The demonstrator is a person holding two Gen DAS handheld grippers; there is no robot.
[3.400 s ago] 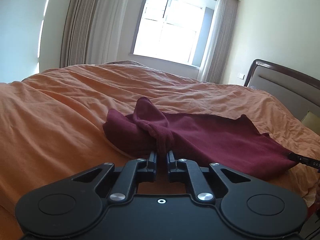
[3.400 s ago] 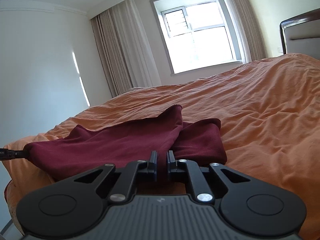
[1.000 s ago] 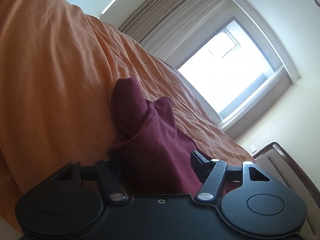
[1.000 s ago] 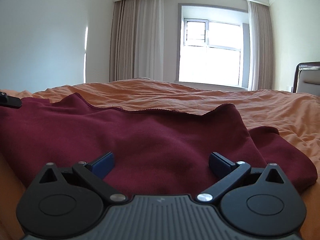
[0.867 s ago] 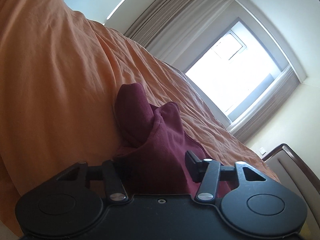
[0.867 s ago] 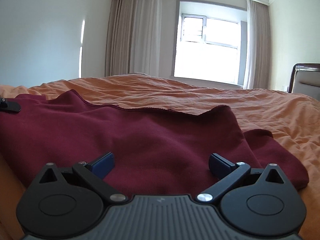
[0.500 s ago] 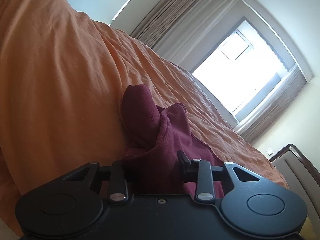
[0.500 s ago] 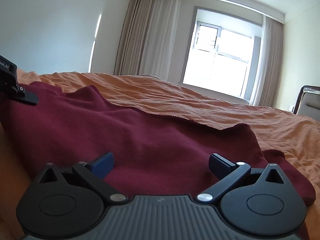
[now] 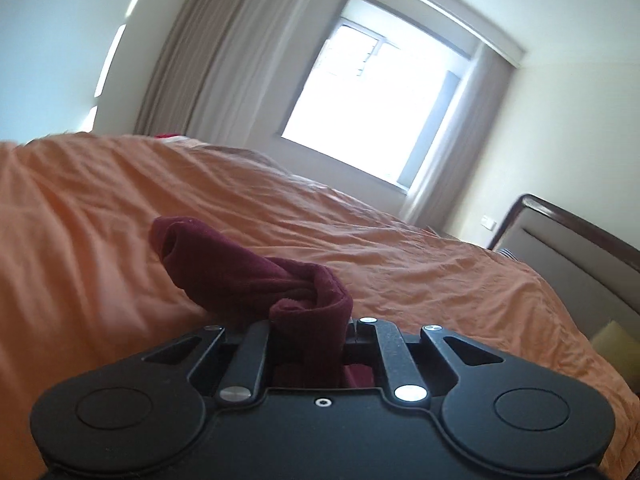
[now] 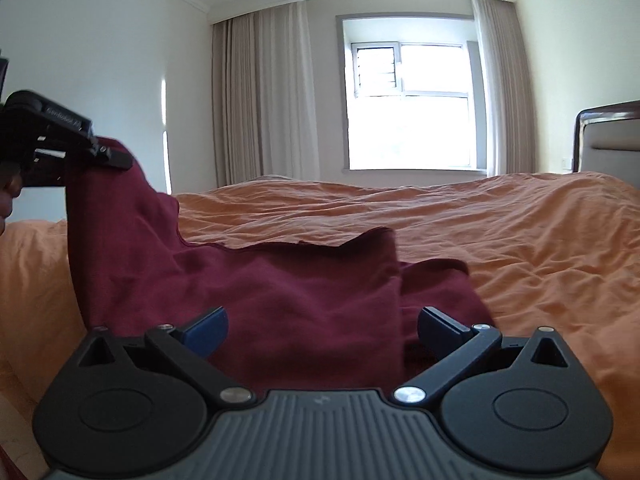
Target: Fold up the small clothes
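A dark red garment [image 10: 304, 300] lies on the orange bed cover [image 10: 500, 232]. My left gripper [image 9: 310, 326] is shut on a bunched edge of the garment [image 9: 256, 276] and holds it lifted above the bed. In the right wrist view the left gripper [image 10: 108, 158] shows at the far left, with the cloth hanging from it. My right gripper [image 10: 322, 326] is open, its blue-padded fingers [image 10: 206, 326] spread on either side of the garment's near part, with nothing gripped.
The orange bed cover [image 9: 420, 264] fills both views. A padded headboard [image 9: 580, 264] with a dark wood frame stands at the right. A window [image 10: 412, 106] and curtains are behind the bed. A yellowish pillow corner [image 9: 612, 340] shows at the right.
My left gripper has closed on the garment's edge and lifted it up from the bed. My right gripper stays open and has shifted only slightly.
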